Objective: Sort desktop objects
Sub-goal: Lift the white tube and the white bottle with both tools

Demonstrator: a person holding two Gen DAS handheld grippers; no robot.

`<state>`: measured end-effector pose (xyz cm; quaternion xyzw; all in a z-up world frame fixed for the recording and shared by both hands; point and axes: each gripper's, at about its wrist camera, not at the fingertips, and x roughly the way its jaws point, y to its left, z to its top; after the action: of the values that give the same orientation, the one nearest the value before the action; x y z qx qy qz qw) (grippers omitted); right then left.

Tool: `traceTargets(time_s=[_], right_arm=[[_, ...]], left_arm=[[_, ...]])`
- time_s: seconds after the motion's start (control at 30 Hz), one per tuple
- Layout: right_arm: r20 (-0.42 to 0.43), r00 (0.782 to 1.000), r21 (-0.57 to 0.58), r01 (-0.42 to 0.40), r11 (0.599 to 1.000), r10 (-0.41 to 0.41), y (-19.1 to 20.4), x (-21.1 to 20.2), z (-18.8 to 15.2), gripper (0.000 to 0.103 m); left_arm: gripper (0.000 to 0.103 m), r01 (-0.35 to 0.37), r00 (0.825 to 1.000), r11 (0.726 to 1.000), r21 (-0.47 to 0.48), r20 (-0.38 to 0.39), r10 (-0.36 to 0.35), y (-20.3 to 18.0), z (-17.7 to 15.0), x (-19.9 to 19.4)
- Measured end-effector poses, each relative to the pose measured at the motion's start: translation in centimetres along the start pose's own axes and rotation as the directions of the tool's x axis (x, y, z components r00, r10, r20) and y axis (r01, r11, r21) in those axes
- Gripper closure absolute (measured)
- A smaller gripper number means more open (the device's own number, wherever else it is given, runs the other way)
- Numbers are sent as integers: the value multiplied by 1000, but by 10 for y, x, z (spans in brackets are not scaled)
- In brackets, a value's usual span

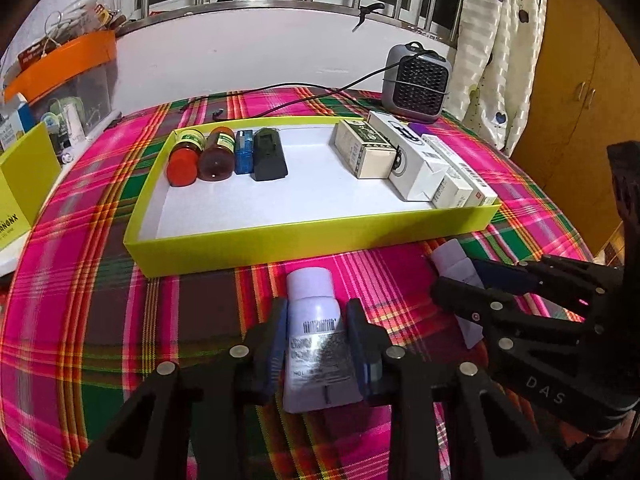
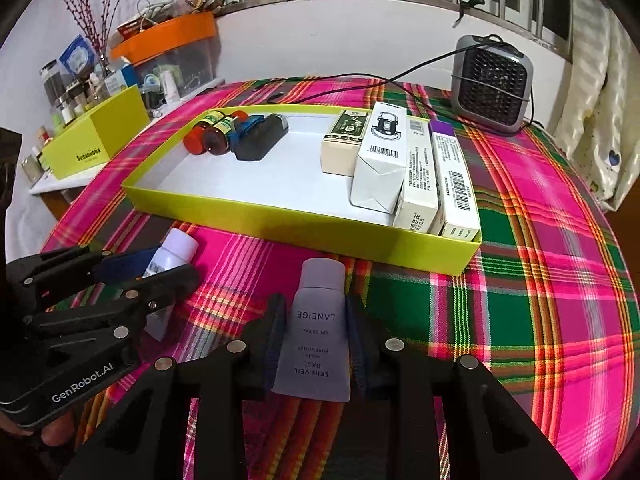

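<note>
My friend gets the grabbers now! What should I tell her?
Left gripper: shut on the white bottle, over the cloth.
Right gripper: shut on the lavender tube, also in front of the yellow tray.
Done: two jars, a blue item and a black charger lie at the tray's left end; four boxes at its right.
Left: put the bottle and tube in the tray.

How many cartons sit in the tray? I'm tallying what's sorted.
4, side by side at the yellow tray's right end: beige carton, car-print carton, narrow white carton, purple-topped carton. None looks hidden.
</note>
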<state>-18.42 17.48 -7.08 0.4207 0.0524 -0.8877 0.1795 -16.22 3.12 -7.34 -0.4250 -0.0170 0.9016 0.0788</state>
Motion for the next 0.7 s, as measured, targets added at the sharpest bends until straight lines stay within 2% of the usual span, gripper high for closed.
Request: traceTargets(time_s=[0.7], right_arm=[[1,1000,13,-16,1000,16,-4,-2,-2,72]], left_arm=[[74,31,1000,999,-10,4,-31,3,-1,-4]])
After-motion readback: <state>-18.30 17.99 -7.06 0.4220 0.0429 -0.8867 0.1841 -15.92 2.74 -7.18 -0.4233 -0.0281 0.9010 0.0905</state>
